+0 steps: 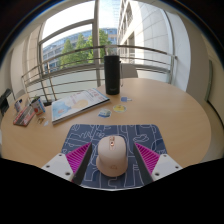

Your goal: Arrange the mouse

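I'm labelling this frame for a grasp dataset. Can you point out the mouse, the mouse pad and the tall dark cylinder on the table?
Beige computer mouse point(111, 155): gripper view, middle of its back, between the open hand-held gripper point(112, 160) fingers.
Dark patterned mouse pad point(90, 133): gripper view, bare part beyond the mouse.
Tall black cylinder point(112, 74): gripper view, middle of its side.

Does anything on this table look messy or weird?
Nothing really stands out. The mouse sits straight on the mouse pad, between the open fingers of the hand-held gripper. The black cylinder stands upright, and the papers lie flat.
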